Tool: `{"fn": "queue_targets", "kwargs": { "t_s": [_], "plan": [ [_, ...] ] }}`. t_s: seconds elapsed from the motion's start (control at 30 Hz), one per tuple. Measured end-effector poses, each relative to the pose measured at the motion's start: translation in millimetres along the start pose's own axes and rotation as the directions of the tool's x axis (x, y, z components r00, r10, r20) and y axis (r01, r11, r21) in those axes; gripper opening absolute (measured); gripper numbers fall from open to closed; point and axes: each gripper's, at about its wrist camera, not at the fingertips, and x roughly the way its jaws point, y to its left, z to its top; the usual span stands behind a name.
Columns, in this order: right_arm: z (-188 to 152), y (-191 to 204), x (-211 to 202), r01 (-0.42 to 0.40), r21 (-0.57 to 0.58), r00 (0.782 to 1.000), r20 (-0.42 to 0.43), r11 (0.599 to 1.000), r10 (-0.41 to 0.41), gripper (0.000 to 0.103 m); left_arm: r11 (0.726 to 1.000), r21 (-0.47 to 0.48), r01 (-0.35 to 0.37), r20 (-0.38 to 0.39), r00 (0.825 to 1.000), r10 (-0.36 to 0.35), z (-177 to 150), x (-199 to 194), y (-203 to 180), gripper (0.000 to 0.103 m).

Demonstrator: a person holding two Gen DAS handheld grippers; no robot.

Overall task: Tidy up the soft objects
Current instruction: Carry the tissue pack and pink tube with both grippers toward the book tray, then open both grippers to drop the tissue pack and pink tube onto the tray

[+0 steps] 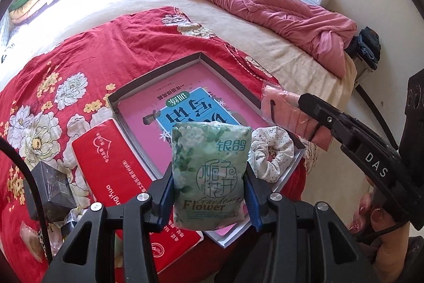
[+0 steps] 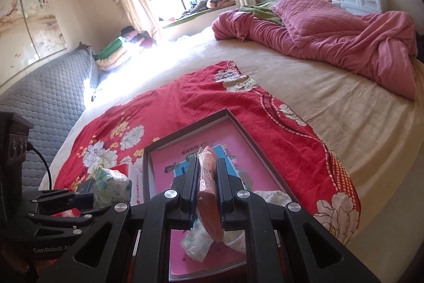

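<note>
Left gripper [image 1: 209, 192]: I see its jaws clamped on a green tissue pack [image 1: 210, 174], held upright above the near edge of the tray.
Right gripper [image 2: 208, 192]: I see it pinched narrow on a wrapped pink item [image 2: 209, 190]; in the left wrist view the same item [image 1: 288, 114] hangs ahead and to the right of my left gripper, over the tray's right rim.
Tray [image 1: 159, 76]: a shallow grey-rimmed box straight ahead of both grippers, lying on the red floral blanket [image 1: 106, 44].
Inside the tray: a pink book [image 1: 140, 113] lies flat on the bottom; a floral scrunchie [image 1: 273, 153] sits in the near right corner, just right of my held pack.
Beside the tray: a red tissue box [image 1: 116, 166] touches its left wall, outside it.
Far left: a dark box [image 1: 50, 179], possibly a gift carton; too dim for me to tell.
</note>
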Motion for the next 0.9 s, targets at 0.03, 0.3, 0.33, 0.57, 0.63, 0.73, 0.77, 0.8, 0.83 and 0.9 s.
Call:
{"fn": "queue_targets", "kwargs": {
  "t_s": [0.03,0.3,0.33,0.57,0.63,0.73,0.77,0.8,0.83,0.9],
  "plan": [
    [-1,-3,1,0.000,0.008,1.000,-0.002,1.000,0.000,0.013,1.000,0.003,-0.003,-0.011,1.000,0.003,0,5,-2,0.046],
    [-9,-17,10,0.002,0.042,1.000,-0.014,0.999,-0.002,0.013,1.000,0.014,-0.023,-0.075,0.997,0.024,0,33,-5,0.046],
    [-10,-19,12,0.000,0.046,1.000,-0.018,0.999,0.001,0.013,1.000,0.018,-0.026,-0.085,0.996,0.027,0,37,-5,0.046],
    [-18,-27,24,-0.008,0.073,0.999,-0.039,0.997,0.011,0.013,0.999,0.039,-0.038,-0.135,0.990,0.043,-1,59,-9,0.046],
    [-21,-30,27,-0.006,0.080,0.999,-0.040,0.997,0.010,0.013,0.998,0.043,-0.038,-0.149,0.988,0.044,-1,64,-11,0.046],
    [-24,-33,32,-0.006,0.093,0.999,-0.048,0.996,0.011,0.013,0.998,0.053,-0.037,-0.165,0.985,0.046,-1,71,-13,0.046],
    [-25,-34,34,-0.005,0.095,0.999,-0.051,0.995,0.009,0.013,0.998,0.057,-0.039,-0.169,0.985,0.048,-2,73,-14,0.046],
    [-26,-34,36,-0.001,0.095,0.999,-0.054,0.995,0.007,0.013,0.997,0.059,-0.043,-0.171,0.984,0.053,-2,74,-14,0.046],
    [-27,-34,37,-0.002,0.095,0.998,-0.056,0.995,0.007,0.013,0.997,0.060,-0.043,-0.172,0.984,0.053,-2,75,-15,0.046],
    [-27,-36,41,-0.005,0.106,0.998,-0.061,0.994,0.011,0.013,0.998,0.055,-0.043,-0.169,0.984,0.052,-2,75,-15,0.046]
  ]
}}
